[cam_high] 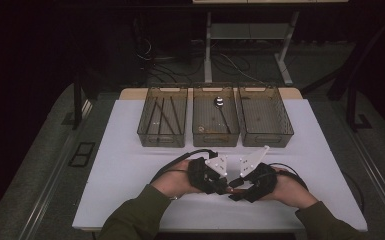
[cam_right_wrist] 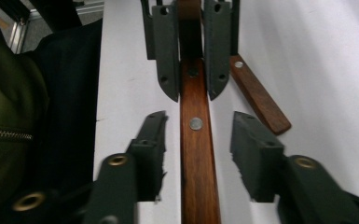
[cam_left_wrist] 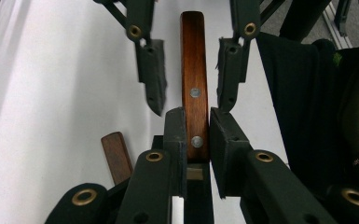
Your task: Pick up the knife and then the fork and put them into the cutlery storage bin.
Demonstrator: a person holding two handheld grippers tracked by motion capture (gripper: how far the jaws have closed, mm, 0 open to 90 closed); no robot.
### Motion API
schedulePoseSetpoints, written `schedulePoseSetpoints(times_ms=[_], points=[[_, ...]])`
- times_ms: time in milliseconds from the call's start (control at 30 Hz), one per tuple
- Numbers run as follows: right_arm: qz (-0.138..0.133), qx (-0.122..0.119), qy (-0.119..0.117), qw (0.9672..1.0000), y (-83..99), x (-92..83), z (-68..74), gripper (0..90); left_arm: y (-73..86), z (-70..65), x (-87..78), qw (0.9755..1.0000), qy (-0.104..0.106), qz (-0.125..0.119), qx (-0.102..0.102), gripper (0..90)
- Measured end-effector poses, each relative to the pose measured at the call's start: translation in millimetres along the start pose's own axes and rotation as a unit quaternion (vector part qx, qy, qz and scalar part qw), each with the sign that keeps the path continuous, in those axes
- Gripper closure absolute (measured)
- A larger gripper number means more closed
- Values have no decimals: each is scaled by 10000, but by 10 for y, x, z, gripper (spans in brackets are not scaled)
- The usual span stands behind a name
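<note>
Handle (cam_left_wrist: pixel 195 88): a wooden bar with metal rivets, stiff and hard, probably light; the polished sides may be a little slippery. What is at its ends I cannot tell.
Where to hold: on the flat sides near a rivet, so the pads sit square.
Place: it runs between both pairs of jaws, above the counter (cam_high: pixel 130 150).
Left gripper (cam_left_wrist: pixel 198 128): jaws clenched on the handle, one pad on each side of it.
Right gripper (cam_right_wrist: pixel 198 140): jaws partly apart, one on each side of the handle, a gap on both sides; not pressing yet.
Second handle (cam_right_wrist: pixel 259 95): lies on the counter, just beside the left jaws.
</note>
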State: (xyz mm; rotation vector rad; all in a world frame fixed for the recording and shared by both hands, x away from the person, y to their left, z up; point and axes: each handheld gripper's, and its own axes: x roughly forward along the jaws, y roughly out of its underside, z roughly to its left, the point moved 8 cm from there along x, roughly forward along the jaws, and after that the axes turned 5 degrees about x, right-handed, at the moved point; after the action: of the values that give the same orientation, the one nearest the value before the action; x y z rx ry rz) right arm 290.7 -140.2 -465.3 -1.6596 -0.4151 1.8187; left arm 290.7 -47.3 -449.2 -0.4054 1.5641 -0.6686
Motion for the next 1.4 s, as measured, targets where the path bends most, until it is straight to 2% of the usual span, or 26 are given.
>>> schedulePoseSetpoints(times_ms=[100, 167, 200, 400, 567, 700, 933, 1067, 1100, 1167, 1267, 1300, 1333, 1400], points=[[103, -26, -57, 9999, 7, 36, 36, 640, 5, -5, 3, 10000, 19, 58, 65, 767], [211, 34, -76, 9997, 16, 61, 70, 664, 2, -16, 7, 10000, 34, 52, 31, 767], [172, -108, -70, 9998, 10, 85, 53, 675, 0, -17, 12, 10000, 26, 51, 33, 767], [203, -129, -20, 9997, 6, 119, 59, 744, -1, -27, 24, 10000, 27, 69, 66, 767], [200, -203, 23, 9996, 3, 121, 61, 752, 0, -29, 22, 9999, -10, 76, 98, 767], [206, -167, 27, 9996, 2, 116, 65, 758, -1, -42, 15, 9998, -42, 114, 162, 766], [164, -113, 3, 9998, -2, 102, 71, 759, -2, -38, 2, 9998, -57, -8, 173, 757], [135, -71, 31, 9999, 5, 81, 52, 759, 8, -7, -71, 9996, -157, -197, 88, 623], [137, -63, 65, 9999, 13, 76, 40, 759, 17, 0, -105, 9993, -203, -327, -36, 592], [150, -45, 113, 9998, 37, 65, 13, 758, 58, 19, -174, 9979, -302, -519, -250, 522], [164, 118, 157, 9997, 84, 27, -16, 758, 156, 48, -280, 9938, -467, -854, -544, 446], [178, 71, 239, 9995, 100, 13, -54, 758, 218, 56, -327, 9913, -518, -986, -706, 416], [169, 154, 294, 9993, 124, -15, -83, 758, 254, 51, -351, 9888, -555, -1077, -873, 392], [152, 246, 356, 9989, 159, -66, -127, 758, 387, 73, -417, 9834, -797, -1182, -1123, 360]])
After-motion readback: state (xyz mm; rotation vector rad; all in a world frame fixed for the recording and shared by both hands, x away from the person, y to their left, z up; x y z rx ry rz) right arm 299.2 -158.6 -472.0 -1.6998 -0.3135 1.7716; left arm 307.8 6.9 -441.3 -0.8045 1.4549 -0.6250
